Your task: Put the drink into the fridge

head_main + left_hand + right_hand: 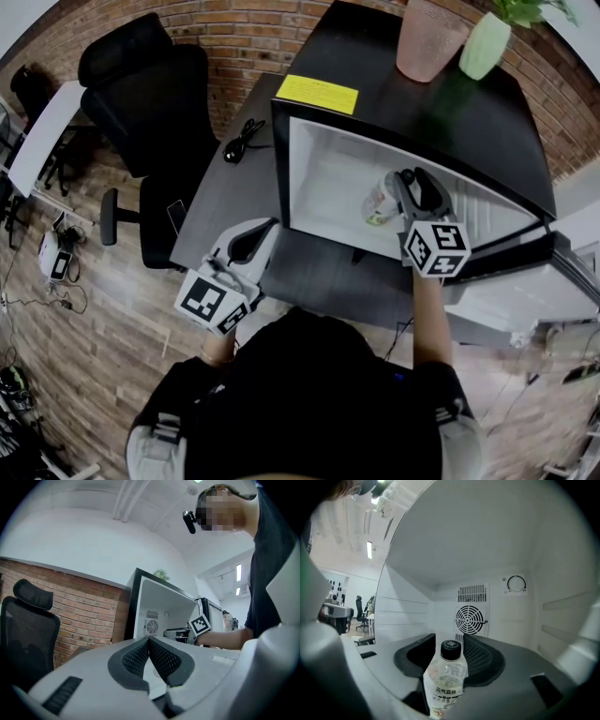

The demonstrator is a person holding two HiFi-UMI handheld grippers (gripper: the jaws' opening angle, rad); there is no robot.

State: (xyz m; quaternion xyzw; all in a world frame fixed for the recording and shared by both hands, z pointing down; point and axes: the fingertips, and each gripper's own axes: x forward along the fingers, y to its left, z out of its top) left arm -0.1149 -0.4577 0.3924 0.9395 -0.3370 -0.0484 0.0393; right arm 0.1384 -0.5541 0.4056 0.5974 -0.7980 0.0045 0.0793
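Observation:
The drink, a clear bottle (447, 677) with a black cap, stands upright on the floor inside the white fridge (281, 159). My right gripper (449, 641) reaches into the fridge with the bottle (381, 202) between its jaws. The jaws stand wide, and a dark gap shows beside the left pad. In the head view the right gripper (405, 178) is inside the fridge opening. My left gripper (258, 230) hangs outside, in front of the fridge's lower left corner. Its pads (149, 641) meet, with nothing between them.
The fridge sits on a dark desk (225, 202) against a brick wall, its door (525, 281) swung open to the right. A fan grille (471, 619) is on the fridge's back wall. On top stand a pink pot (429, 37) and a green vase (485, 45). A black office chair (150, 84) stands at the left.

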